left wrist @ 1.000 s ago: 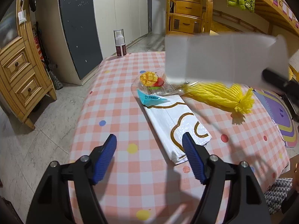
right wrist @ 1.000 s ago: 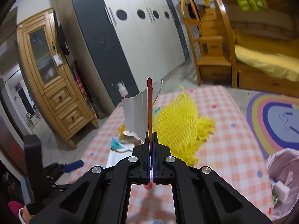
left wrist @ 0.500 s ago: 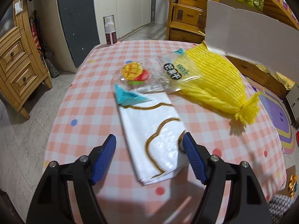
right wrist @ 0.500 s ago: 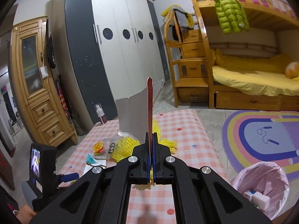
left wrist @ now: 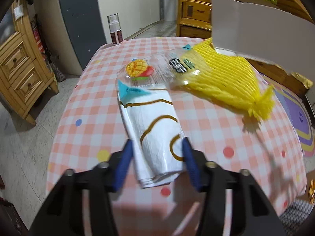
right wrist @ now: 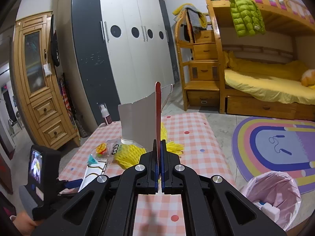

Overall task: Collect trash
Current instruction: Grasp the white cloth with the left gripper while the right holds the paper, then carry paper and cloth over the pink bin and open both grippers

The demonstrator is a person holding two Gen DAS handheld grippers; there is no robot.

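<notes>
Down at the near end of the table, the left gripper [left wrist: 157,157] has its blue pads on either side of the folded white bag [left wrist: 155,129]. Its jaws have just been closing, and the pads sit right at the bag's two long edges; whether they press it yet I cannot tell. The bag lies flat on the pink checked tablecloth [left wrist: 206,122], its long axis running from the claw toward the far end, leaning slightly left, with the brown line print facing up.

Just beyond its far end lies a clear snack wrapper [left wrist: 155,72] with a mango picture, overlapping the bag's top edge and a yellow foam fruit net [left wrist: 222,80]. The net stretches from the table's middle toward the near right, frayed end nearest.

The right gripper [right wrist: 159,157] is clamped tight on a flattened cardboard sheet [right wrist: 137,122], held upright on edge above the table, its long axis pointing up.

To the right on the floor stands a bin with a pink liner [right wrist: 275,194], some rubbish already inside. A pump bottle [left wrist: 115,29] stands at the table's far left corner.
</notes>
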